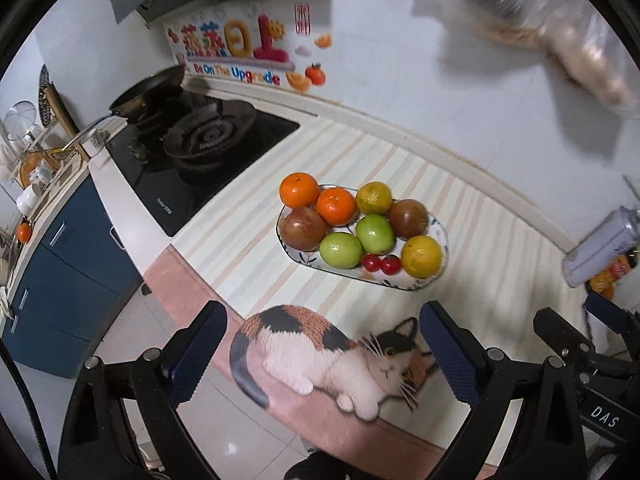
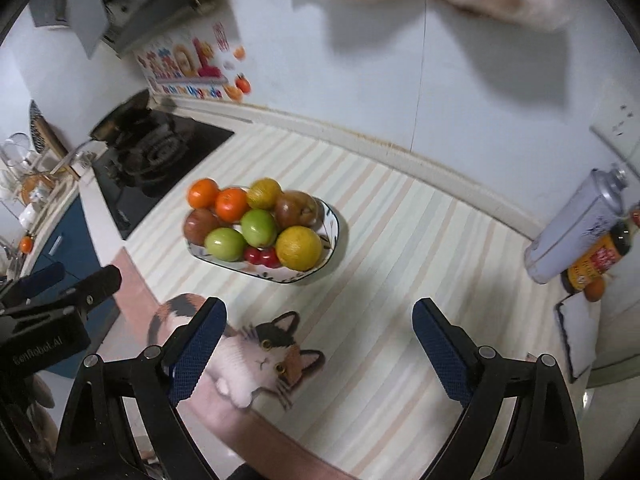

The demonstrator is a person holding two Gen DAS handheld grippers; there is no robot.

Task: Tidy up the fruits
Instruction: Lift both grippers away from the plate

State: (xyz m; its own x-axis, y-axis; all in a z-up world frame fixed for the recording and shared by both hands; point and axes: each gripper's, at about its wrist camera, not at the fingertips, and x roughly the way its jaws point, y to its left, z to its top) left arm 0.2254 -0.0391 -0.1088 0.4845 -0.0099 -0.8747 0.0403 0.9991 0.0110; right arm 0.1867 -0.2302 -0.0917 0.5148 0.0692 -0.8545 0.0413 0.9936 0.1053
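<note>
An oval patterned plate (image 1: 439,236) (image 2: 332,224) sits on the striped mat, piled with fruit: two oranges (image 1: 336,205) (image 2: 231,203), two green apples (image 1: 375,233) (image 2: 258,227), a red apple (image 1: 302,227) (image 2: 199,225), yellow citrus (image 1: 422,256) (image 2: 298,248), a dark red-brown fruit (image 1: 408,218) (image 2: 295,209) and two cherry tomatoes (image 1: 382,264) (image 2: 262,257). My left gripper (image 1: 322,354) is open and empty, above the counter's near edge. My right gripper (image 2: 318,350) is open and empty, to the plate's near right. Each gripper shows in the other's view.
A black gas hob (image 1: 208,148) with a pan (image 1: 148,94) lies left of the plate. A grey can (image 2: 576,228) and a sauce bottle (image 2: 600,260) stand at the right, with a white tray (image 2: 580,332) nearby. A cat picture (image 1: 328,356) decorates the mat's near edge.
</note>
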